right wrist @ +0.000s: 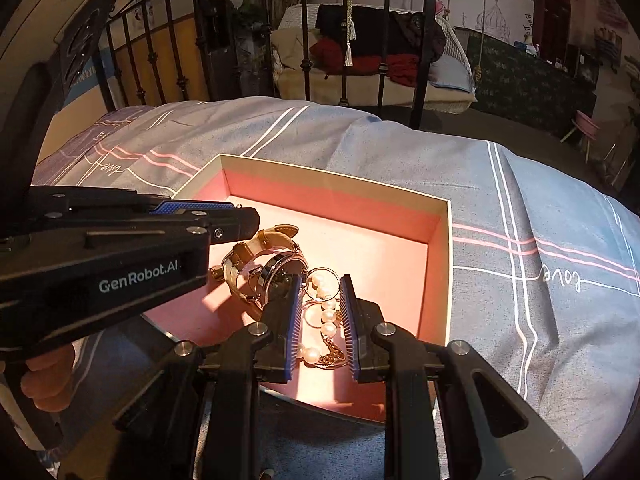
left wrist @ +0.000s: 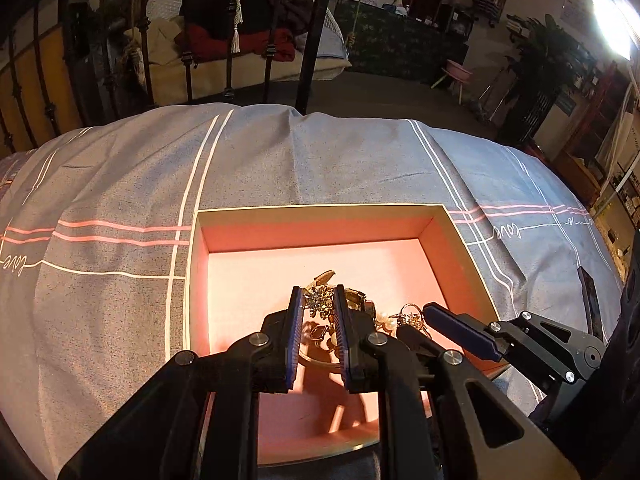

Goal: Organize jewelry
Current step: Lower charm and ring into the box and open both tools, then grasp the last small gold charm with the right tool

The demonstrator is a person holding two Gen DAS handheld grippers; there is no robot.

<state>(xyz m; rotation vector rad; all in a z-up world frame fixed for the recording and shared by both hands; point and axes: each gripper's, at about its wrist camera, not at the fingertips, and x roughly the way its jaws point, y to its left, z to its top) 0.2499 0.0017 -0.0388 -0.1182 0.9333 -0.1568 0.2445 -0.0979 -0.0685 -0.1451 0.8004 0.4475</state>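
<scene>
Left gripper (left wrist: 317, 300) over the pink box (left wrist: 320, 210), jaws narrow, a sparkly flower brooch (left wrist: 319, 300) clamped between the tips. Right gripper (right wrist: 320, 286) just beside it on the right, jaws partly apart around the pearl bracelet (right wrist: 326, 316); can't tell if the pads touch it. Watch (right wrist: 276, 276) lies left of the right gripper's tips, under the left one. Box sits on a grey striped bedspread (right wrist: 520, 200).

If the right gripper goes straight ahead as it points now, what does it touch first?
Probably the pearl strand, which lies between the open fingers of the right gripper in the pink box. Depth is unclear.
</scene>
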